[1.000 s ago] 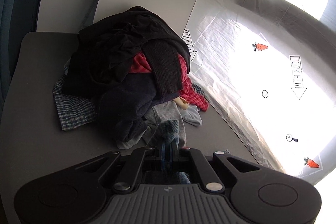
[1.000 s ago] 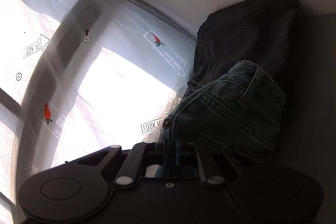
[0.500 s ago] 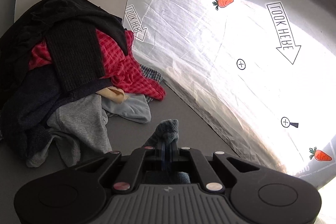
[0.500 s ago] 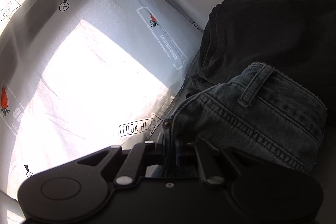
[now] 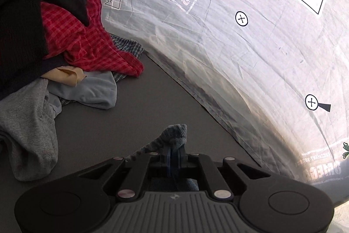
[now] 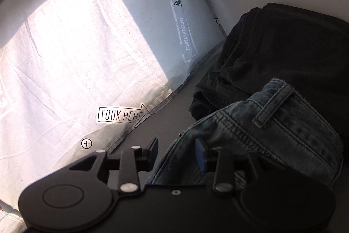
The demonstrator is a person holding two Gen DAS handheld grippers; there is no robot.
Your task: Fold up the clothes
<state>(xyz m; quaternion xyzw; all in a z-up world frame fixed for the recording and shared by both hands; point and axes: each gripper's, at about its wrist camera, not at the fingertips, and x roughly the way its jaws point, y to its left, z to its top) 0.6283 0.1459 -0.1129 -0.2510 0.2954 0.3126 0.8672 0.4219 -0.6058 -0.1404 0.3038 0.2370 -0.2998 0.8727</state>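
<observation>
In the left wrist view my left gripper (image 5: 173, 153) is shut on a bunched edge of the blue jeans (image 5: 174, 134), low over the grey table (image 5: 135, 115). In the right wrist view my right gripper (image 6: 176, 151) stands open; the waistband of the blue jeans (image 6: 272, 130), with its belt loop, lies slack between and beside the fingers, against the right blue pad (image 6: 200, 154). A folded pair of black trousers (image 6: 283, 54) lies just behind the jeans.
A pile of unfolded clothes lies at the left: a red checked shirt (image 5: 87, 43), a black knit (image 5: 24, 25), a grey garment (image 5: 28, 123) and a light blue one (image 5: 96, 91). A white printed sheet (image 5: 240, 47) (image 6: 76, 47) covers the surface beyond the table's edge.
My right gripper has opened and let go of the jeans' waistband. The left gripper, still holding the denim, has moved right and forward, away from the clothes pile.
</observation>
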